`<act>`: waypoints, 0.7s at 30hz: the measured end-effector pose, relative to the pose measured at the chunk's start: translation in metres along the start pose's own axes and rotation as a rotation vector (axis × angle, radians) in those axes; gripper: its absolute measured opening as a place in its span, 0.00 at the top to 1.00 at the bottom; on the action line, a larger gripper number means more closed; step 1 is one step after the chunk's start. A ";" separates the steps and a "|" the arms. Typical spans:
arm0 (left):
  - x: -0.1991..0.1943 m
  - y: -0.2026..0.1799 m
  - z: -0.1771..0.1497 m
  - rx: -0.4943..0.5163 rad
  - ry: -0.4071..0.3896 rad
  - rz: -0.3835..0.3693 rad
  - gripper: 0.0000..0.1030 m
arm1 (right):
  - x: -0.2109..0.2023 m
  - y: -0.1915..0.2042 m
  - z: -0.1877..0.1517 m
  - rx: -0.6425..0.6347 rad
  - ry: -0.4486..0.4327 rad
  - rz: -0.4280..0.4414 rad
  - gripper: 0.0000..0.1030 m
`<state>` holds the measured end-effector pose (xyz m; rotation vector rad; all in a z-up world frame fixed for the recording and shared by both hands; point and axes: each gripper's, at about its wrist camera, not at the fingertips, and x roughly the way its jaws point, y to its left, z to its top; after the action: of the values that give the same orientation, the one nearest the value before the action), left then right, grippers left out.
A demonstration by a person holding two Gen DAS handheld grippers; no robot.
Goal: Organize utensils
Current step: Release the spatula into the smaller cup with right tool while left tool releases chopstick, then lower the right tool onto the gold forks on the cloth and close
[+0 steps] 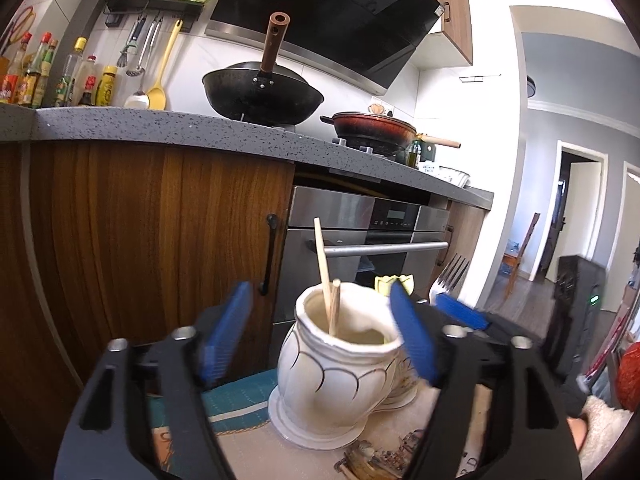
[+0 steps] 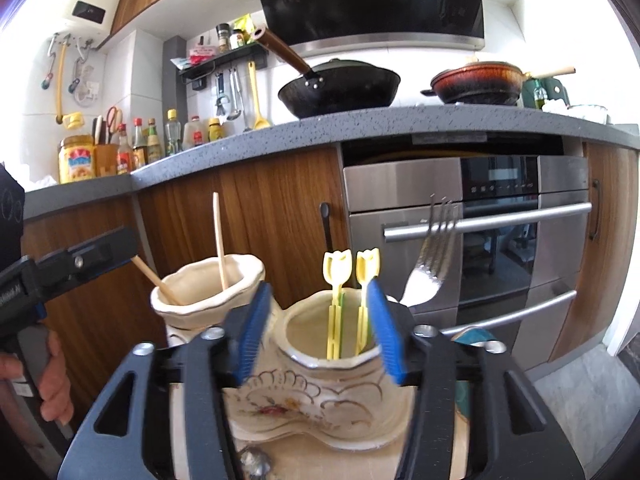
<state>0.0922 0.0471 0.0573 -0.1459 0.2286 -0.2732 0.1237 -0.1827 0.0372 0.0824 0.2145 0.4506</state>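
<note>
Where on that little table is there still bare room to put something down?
Little. A strip of teal mat lies free left of the white vase, and some printed tabletop in front of it. To the vase's right the flowered vase crowds close, with the fork upright beyond.

We see both views in bright daylight. In the left wrist view it pours in from the right, where the white wall (image 1: 496, 128) nearly washes out. In the right wrist view the upper right corner burns to pure white. Glare streaks the oven handle (image 2: 486, 222) and the range hood (image 1: 332, 12). Strong fisheye bending curves the countertop (image 2: 360, 122), and black vignette rings the corners. The blue finger pads (image 2: 252, 330) smear with motion blur; the background stays sharp.
</note>
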 end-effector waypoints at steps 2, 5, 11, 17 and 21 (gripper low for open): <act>-0.007 -0.002 -0.004 0.008 -0.010 0.019 0.10 | -0.012 0.001 0.000 0.000 -0.017 -0.012 0.17; -0.017 -0.006 -0.012 0.036 -0.017 0.044 0.06 | -0.026 0.001 -0.002 0.000 -0.013 -0.015 0.09; -0.030 -0.013 -0.036 0.095 0.042 0.072 0.06 | -0.050 -0.001 -0.018 0.009 0.053 -0.018 0.06; -0.042 -0.009 -0.061 0.059 0.141 0.097 0.06 | -0.067 -0.003 -0.032 0.042 0.148 -0.014 0.06; -0.050 0.001 -0.074 -0.006 0.198 0.101 0.06 | -0.071 0.002 -0.039 0.033 0.193 0.014 0.06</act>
<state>0.0275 0.0537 -0.0035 -0.1123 0.4324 -0.1866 0.0519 -0.2109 0.0125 0.0729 0.4110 0.4696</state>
